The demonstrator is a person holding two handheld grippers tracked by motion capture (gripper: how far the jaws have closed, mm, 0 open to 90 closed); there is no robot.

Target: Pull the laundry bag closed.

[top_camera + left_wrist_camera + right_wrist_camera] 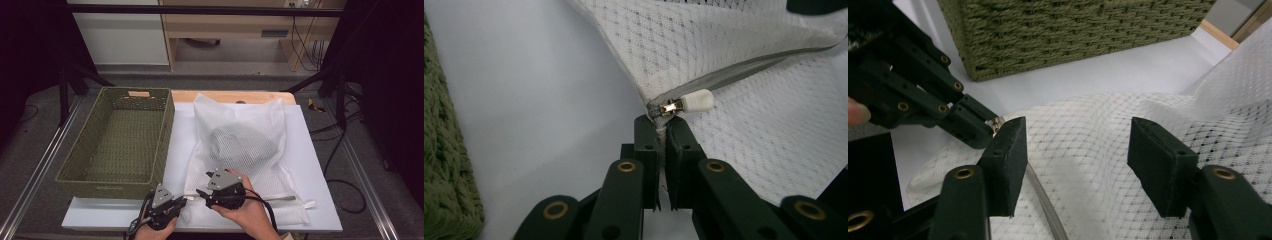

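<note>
The left tongs [663, 131] have their two flat black jaws pressed together on the corner of a white mesh laundry bag [744, 65], pinching the fabric just below the end of its grey zipper tape [744, 72]. Right above the jaw tips sits the small metal zipper slider [670, 107] with a rounded white plastic pull [696, 101] pointing along the tape. The right tongs [1078, 160] stand wide apart with nothing between the blocky, matte jaws, hovering over the bag's netted fabric close beside the left tongs, whose tips reach in at that view's left. The bag is soft and diamond-patterned, its weave fine and slightly translucent; in the high view it lies flat on the pale white surface [320, 165], roughly rectangular, with a rumpled grey-white bundle [242, 142] bulging inside its middle. Both hands hold the tongs at the bag's near left corner. Just left of the bag, touching or nearly touching its edge, stands a rectangular olive-green woven basket [120, 137] with a coarse, rope-like texture and straight walls. Black cables trail from each of the tongs toward the near edge.
</note>
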